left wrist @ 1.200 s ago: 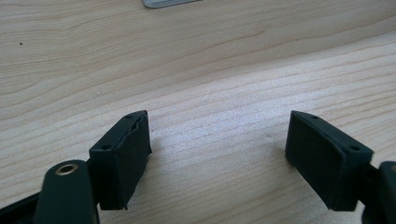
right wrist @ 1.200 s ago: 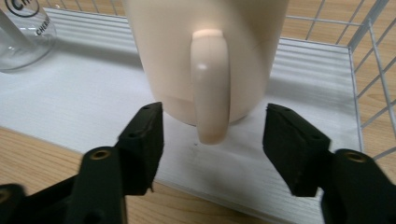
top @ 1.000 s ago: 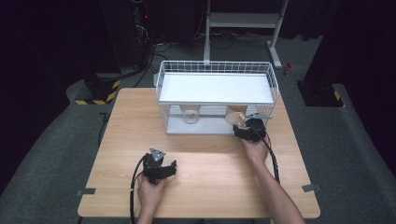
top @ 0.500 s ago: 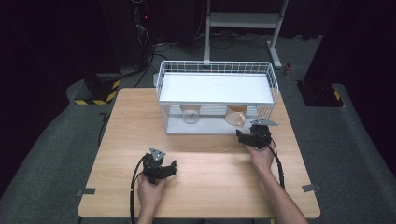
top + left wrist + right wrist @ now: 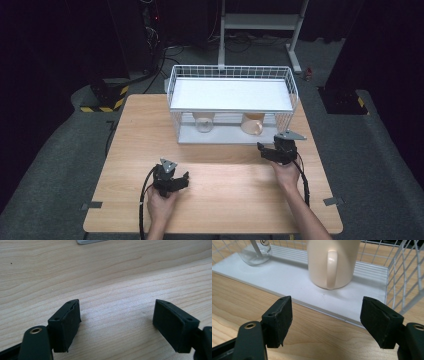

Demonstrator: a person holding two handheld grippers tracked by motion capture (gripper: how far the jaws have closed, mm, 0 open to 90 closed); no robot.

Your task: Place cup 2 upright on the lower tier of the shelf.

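Cream-coloured and glossy, the mug (image 5: 332, 263) stands upright on the lower white shelf (image 5: 287, 287) of the wire rack (image 5: 232, 107), its handle turned toward the right gripper (image 5: 325, 320). In the right gripper view it sits at the upper centre of the frame, beyond the jaws and apart from them, lined up with the gap between them. Those jaws stand apart with nothing between them, over the wooden table (image 5: 312, 340) just short of the shelf's front edge; they have just been closing a little. A clear glass jar (image 5: 257, 252) stands at the upper left of that view, well apart from the mug.

In the high view the right gripper (image 5: 267, 151) hovers at centre right, near the rack's front right corner, with the mug (image 5: 252, 125) just above and left of it. At lower centre left, the left gripper (image 5: 181, 181) rests low over bare table, jaws parted and holding nothing.
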